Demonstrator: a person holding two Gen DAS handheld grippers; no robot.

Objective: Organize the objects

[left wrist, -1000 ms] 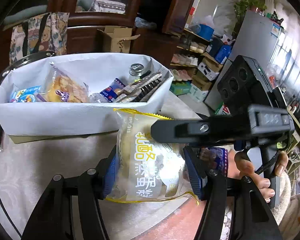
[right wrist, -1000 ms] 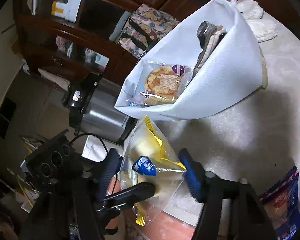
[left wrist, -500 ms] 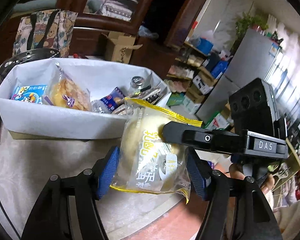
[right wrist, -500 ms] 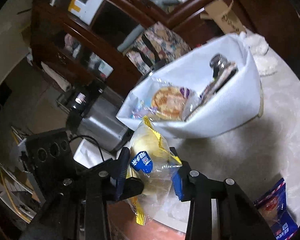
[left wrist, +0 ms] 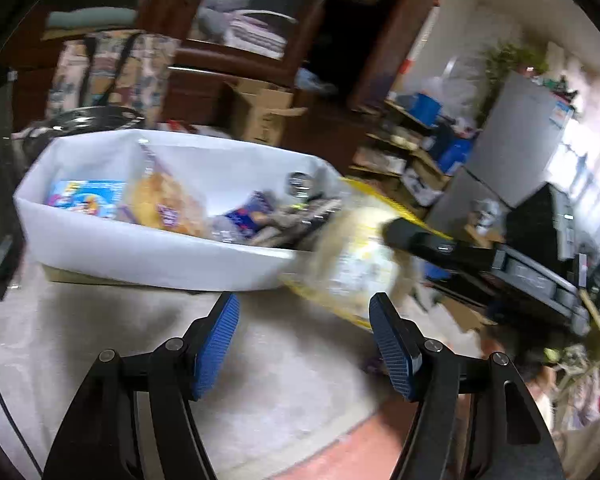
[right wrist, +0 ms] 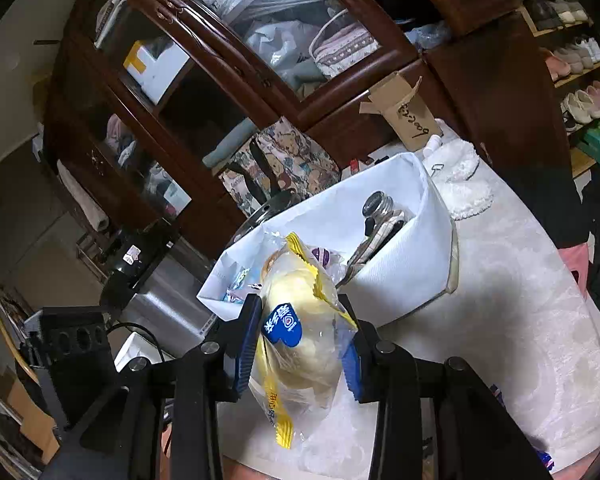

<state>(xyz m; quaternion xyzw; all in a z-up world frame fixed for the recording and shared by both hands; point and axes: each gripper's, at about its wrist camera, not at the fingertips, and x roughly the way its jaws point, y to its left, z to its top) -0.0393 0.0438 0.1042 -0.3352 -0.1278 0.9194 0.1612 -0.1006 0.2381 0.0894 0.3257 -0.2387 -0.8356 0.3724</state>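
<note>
A clear, yellow-edged bread packet (right wrist: 300, 336) sits pinched between the blue pads of my right gripper (right wrist: 300, 344), which is shut on it and holds it up just before the white bin (right wrist: 404, 276). In the left wrist view the same packet (left wrist: 352, 264) is blurred, off the table at the bin's right end, with the right gripper's black finger (left wrist: 428, 242) against it. My left gripper (left wrist: 304, 340) stands open with nothing between its pads, the packet above and beyond its right pad. The white bin (left wrist: 140, 248) holds several snack packets and a bottle.
A cardboard box (right wrist: 404, 112) and a patterned tote bag (right wrist: 284, 164) stand behind the bin against a dark wooden cabinet. A white fluffy cloth (right wrist: 464, 184) lies right of the bin. A blue snack bag corner (right wrist: 544, 460) shows at the table's near right edge.
The bread packet has passed from the left gripper to the right: the left pads spread and let go, the right pads shut on it and lifted it toward the bin.
</note>
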